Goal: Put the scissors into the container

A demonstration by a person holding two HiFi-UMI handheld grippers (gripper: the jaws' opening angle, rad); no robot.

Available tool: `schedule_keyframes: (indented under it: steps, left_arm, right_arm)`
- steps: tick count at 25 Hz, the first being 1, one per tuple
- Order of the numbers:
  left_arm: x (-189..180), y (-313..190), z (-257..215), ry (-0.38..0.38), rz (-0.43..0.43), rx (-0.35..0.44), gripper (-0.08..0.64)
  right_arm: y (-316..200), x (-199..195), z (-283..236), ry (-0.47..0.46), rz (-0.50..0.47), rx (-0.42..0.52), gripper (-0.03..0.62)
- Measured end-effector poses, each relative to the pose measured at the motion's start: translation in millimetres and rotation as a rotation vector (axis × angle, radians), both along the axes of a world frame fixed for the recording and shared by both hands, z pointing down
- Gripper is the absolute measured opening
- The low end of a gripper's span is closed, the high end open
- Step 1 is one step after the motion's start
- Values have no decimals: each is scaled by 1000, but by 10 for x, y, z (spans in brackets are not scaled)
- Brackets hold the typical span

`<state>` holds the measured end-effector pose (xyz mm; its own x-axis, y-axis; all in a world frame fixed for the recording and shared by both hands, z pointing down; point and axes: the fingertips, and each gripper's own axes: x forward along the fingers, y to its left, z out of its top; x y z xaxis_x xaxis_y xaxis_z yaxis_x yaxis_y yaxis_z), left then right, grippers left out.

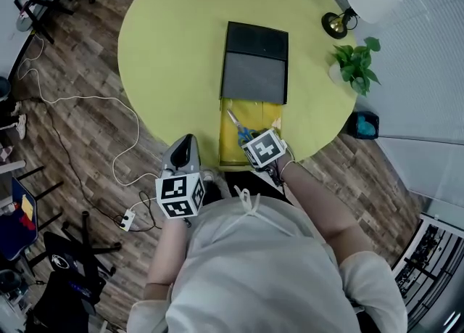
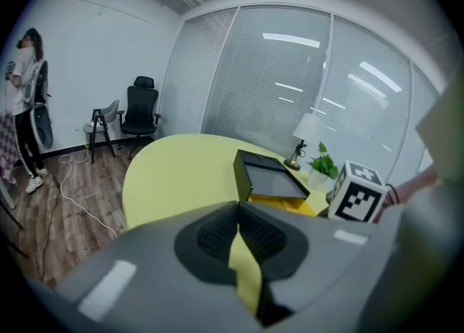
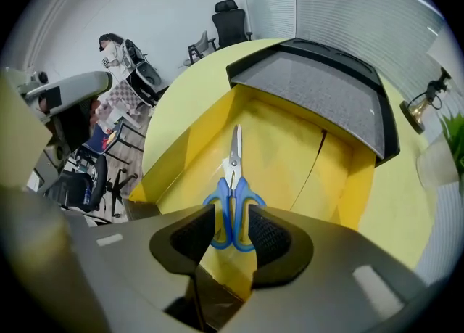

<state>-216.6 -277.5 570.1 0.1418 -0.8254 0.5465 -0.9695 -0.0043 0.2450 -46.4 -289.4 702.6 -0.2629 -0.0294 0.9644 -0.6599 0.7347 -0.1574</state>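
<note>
Blue-handled scissors [image 3: 233, 179] lie blades-forward in the open yellow container [image 3: 348, 179], a drawer pulled out from under a black lid [image 3: 319, 85]. My right gripper [image 3: 230, 219] is over the drawer's near end, open, with the scissors' handles between its pads; I cannot tell if a pad still touches them. In the head view the scissors [image 1: 238, 130] show just ahead of the right gripper [image 1: 254, 143], inside the container [image 1: 226, 132]. My left gripper [image 1: 183, 151] hangs off the table's near edge, shut and empty, its jaws [image 2: 237, 212] meeting at the tips.
The round yellow table [image 1: 174, 48] carries a lamp [image 1: 366, 1] and a potted plant [image 1: 355, 63] at the far right. A white cable [image 1: 80, 107] and power strip [image 1: 128, 218] lie on the wood floor at left. A person [image 2: 25, 107] stands far off.
</note>
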Motion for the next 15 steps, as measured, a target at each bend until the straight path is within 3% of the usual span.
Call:
schedule_keyframes:
  steps: [5, 7, 10, 15]
  left_arm:
    - [31, 34, -20, -6, 9, 2, 6]
    - [39, 42, -56, -12, 10, 8, 6]
    - [47, 50, -133, -26, 23, 28, 6]
    - [158, 73, -267, -40, 59, 57, 6]
  right_arm:
    - [-40, 13, -152, -61, 45, 38, 143]
    - [-59, 39, -253, -86, 67, 71, 72]
    - [-95, 80, -423, -121, 106, 147, 16]
    - [-61, 119, -768, -204, 185, 234, 0]
